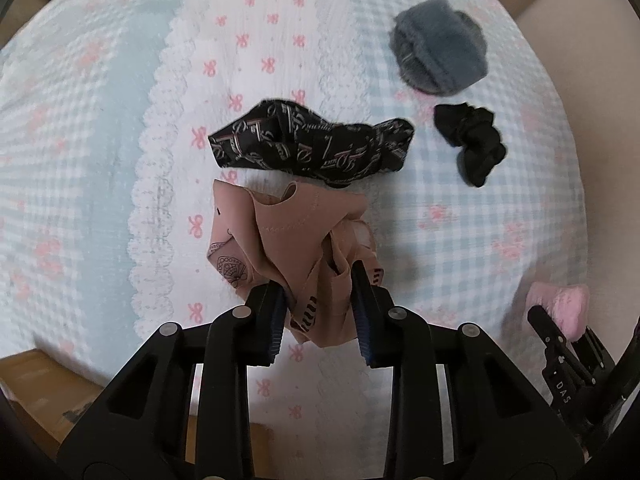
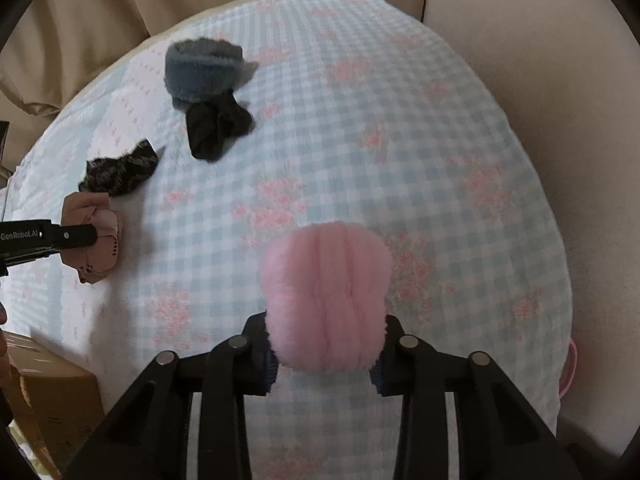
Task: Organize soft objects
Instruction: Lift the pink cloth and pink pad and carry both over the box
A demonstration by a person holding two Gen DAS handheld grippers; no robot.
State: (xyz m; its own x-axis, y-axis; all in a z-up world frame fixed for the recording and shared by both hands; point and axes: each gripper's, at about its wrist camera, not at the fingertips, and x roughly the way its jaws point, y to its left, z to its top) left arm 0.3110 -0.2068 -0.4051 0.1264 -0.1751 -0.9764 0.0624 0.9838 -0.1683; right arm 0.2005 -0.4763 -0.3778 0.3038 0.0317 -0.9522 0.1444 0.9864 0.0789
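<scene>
My left gripper (image 1: 320,304) is shut on a crumpled tan-pink patterned cloth (image 1: 280,236), held just above the bed; it also shows in the right wrist view (image 2: 94,236). My right gripper (image 2: 324,344) is shut on a fluffy pink scrunchie (image 2: 326,292), which appears at the right edge of the left wrist view (image 1: 560,306). A black patterned cloth (image 1: 312,144) lies just beyond the tan one. A black scrunchie (image 1: 472,140) and a grey-blue fluffy scrunchie (image 1: 438,50) lie further right.
All lie on a bed with a blue-and-white checked cover with pink bows (image 1: 100,120). A cardboard box (image 2: 52,396) stands at the bed's near left corner. Beige curtains (image 2: 100,8) and a beige wall (image 2: 540,80) are behind the bed.
</scene>
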